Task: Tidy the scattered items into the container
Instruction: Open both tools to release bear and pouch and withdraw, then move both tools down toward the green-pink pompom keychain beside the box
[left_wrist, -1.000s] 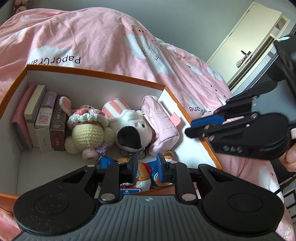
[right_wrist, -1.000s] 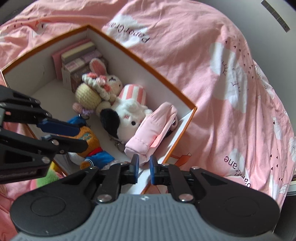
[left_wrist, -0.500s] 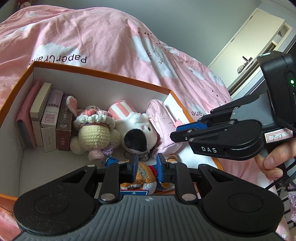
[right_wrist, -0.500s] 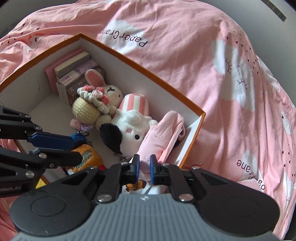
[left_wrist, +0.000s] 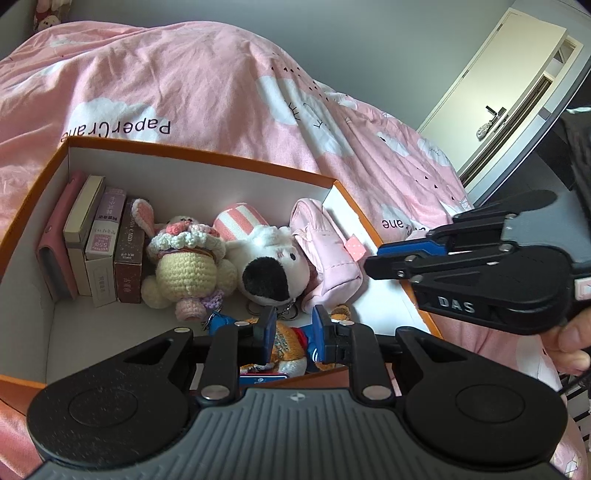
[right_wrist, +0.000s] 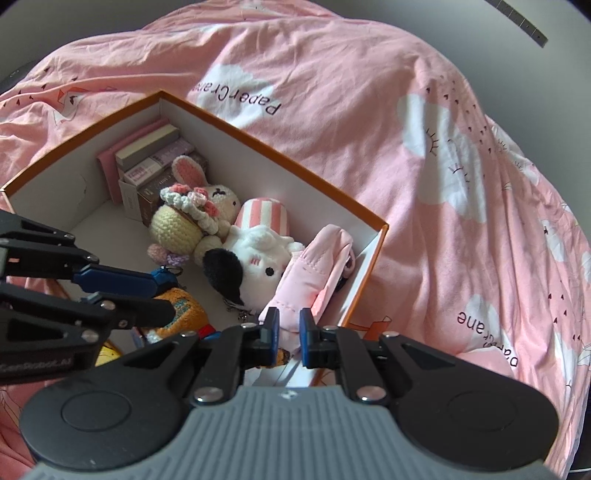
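Both grippers, left (left_wrist: 290, 334) and right (right_wrist: 288, 334), are hovering over the orange box (right_wrist: 258, 142) on the bed, jaws slightly apart and empty. Books (left_wrist: 92, 236) are standing against one wall, leaving floor for the crochet bunny (left_wrist: 184, 258), dog plush (left_wrist: 269, 262) and pink pouch (left_wrist: 325, 251).

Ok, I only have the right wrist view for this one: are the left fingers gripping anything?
Observer: No. In the left wrist view the left gripper has its fingers apart with nothing between them; the orange plush lies below, inside the box.
Reviewer: And who is carrying the right gripper?
Observer: A bare hand shows behind the right gripper, at the frame's right edge.
Reviewer: Anything in the background?
Observer: A white door with a handle, at the upper right.
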